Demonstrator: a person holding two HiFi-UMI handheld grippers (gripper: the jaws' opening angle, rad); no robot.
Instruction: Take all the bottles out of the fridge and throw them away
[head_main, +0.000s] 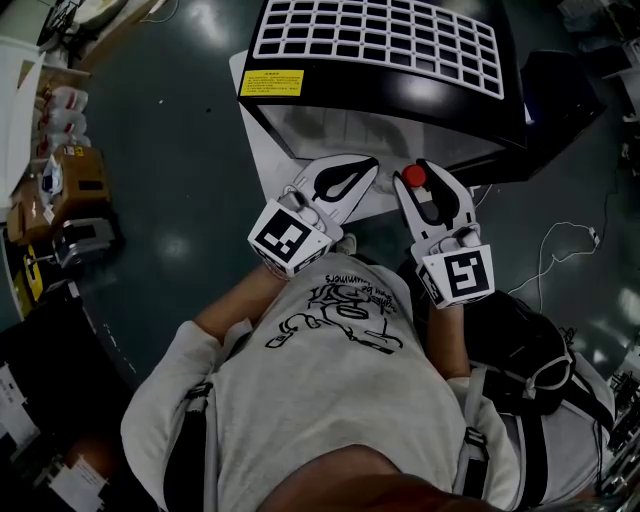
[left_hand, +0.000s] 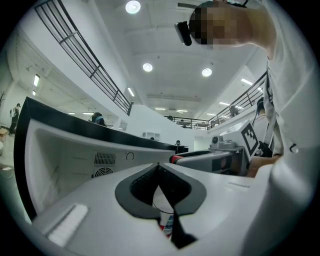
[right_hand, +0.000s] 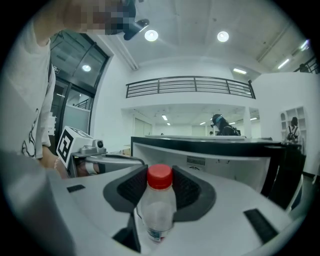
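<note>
Red-capped bottle (right_hand: 159, 212) stands upright, long axis vertical, cap up, clamped in right tongs (right_hand: 159, 170) just before fridge (head_main: 330, 95); left tongs (left_hand: 159, 166) grip second bottle (left_hand: 167, 222), only its label showing, orientation unclear

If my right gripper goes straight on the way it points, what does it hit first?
Probably the fridge: its white inner wall lies straight ahead, beyond the bottle in the jaws, though how far is unclear.
</note>
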